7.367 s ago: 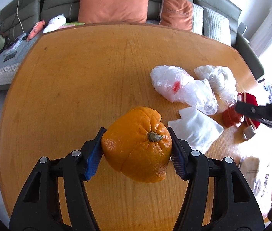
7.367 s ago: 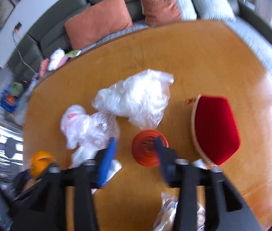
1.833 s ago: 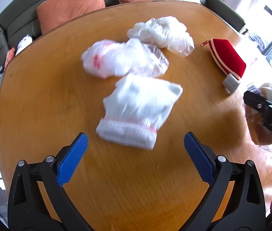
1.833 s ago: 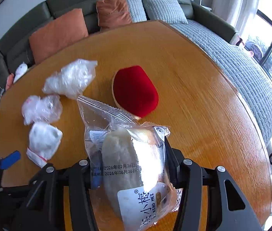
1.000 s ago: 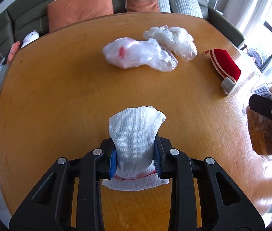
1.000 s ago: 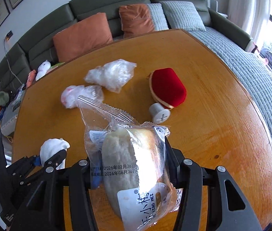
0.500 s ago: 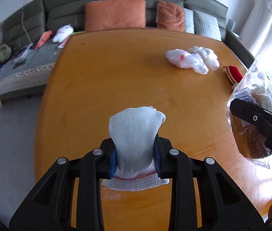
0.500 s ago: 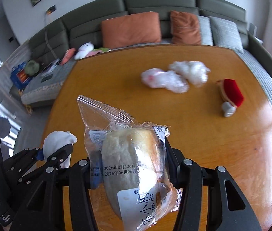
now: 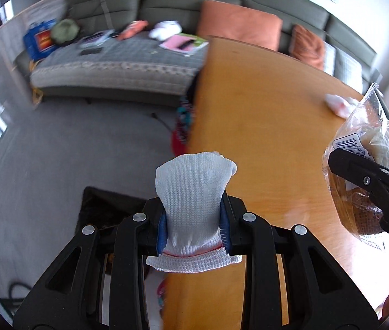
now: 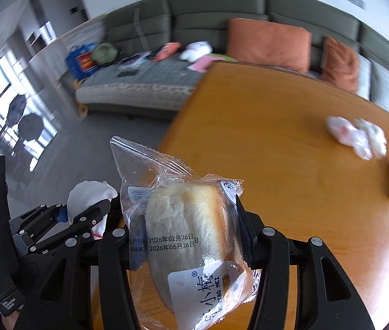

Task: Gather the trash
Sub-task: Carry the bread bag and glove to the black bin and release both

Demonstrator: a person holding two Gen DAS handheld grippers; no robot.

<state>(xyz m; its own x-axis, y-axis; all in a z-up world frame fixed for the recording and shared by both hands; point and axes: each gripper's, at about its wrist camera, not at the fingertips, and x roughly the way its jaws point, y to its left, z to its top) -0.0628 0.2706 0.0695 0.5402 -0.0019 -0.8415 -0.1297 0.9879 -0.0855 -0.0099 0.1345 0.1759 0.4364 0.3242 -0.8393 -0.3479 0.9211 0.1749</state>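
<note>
Firstly, left wrist view: left gripper [image 9: 193,227] clamped on a white knit glove [image 9: 193,203], held at the left edge of the wooden table [image 9: 271,115] — dark bin [image 9: 103,209] on the floor below. Right wrist view: right gripper [image 10: 187,243] clamped on a packaged bread roll [image 10: 186,233]; crumpled plastic bags [image 10: 355,134] lie far right.

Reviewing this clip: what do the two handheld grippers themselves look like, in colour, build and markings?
Both the left gripper and right gripper are matte black plastic, with triangular cut-outs in the finger arms, silver screw heads and blue ribbed pads. In the right wrist view, the left one's grey-and-black handle carries small white lettering.
</note>
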